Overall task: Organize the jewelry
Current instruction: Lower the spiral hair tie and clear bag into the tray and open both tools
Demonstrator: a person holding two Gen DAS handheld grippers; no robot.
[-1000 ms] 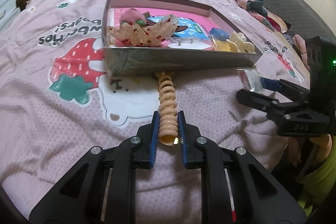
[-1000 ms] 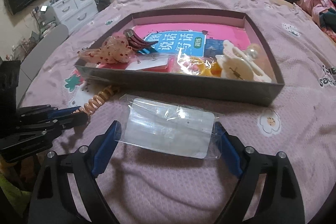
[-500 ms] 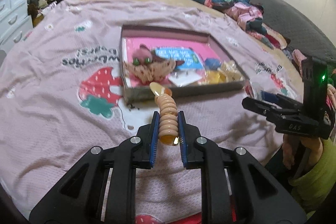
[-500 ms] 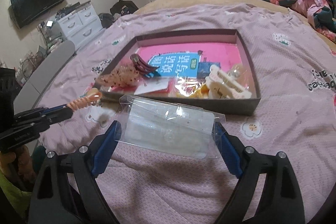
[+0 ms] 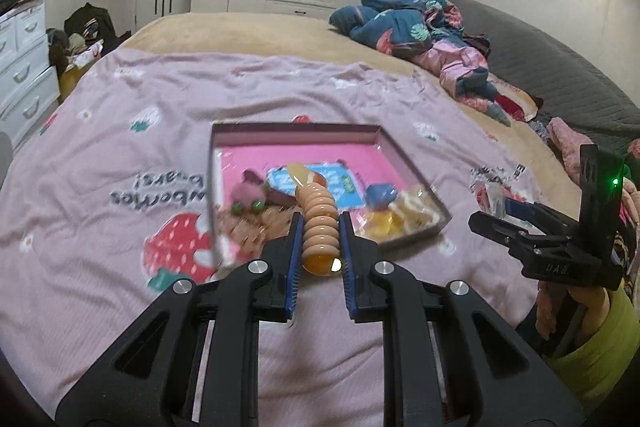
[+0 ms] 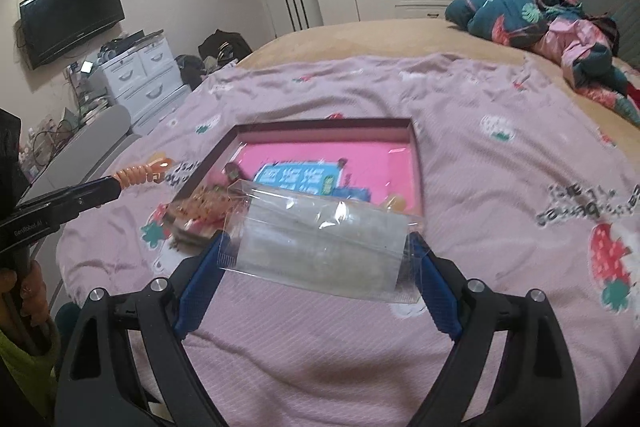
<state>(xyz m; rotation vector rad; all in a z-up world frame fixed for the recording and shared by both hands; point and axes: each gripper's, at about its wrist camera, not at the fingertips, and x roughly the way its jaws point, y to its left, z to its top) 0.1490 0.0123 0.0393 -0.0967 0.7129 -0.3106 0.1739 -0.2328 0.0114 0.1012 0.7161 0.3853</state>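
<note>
A shallow cardboard tray [image 5: 412,169] with a pink floor lies on a bed spread with a lilac strawberry-print sheet [image 5: 120,195]. All places below are given relative to this tray.

The left gripper [image 5: 319,239] hangs on the near side of the tray, raised clear of the sheet. Its blue-padded fingers [image 5: 294,247] are nearly pressed together, pinching the near end of a peach spiral hair tie [image 5: 318,223]. The coil sticks out forward from the pads, its far tip reaching over the tray's near edge in this view. From the right wrist camera the same hair tie [image 6: 140,173] shows to the left of the tray, held in the air.

The right gripper [image 6: 320,255] hangs before the tray's near right corner. Its jaws stand wide apart, and a clear plastic bag [image 6: 320,247] spans the gap, each end pressed against a blue pad, so the bag is clamped across its width. It hides part of the tray's near wall.

Inside the tray, a blue printed card [image 6: 300,177] lies in the middle of the floor. A pink plush piece with green eyes [image 5: 248,193] and a pale red-speckled bow [image 6: 200,205] sit at the near left corner. Pale yellow clips [image 5: 404,217] sit at the near right corner; blur hides finer detail.

A heap of dark floral bedding [image 5: 404,15] lies well beyond the tray, to its far right.
</note>
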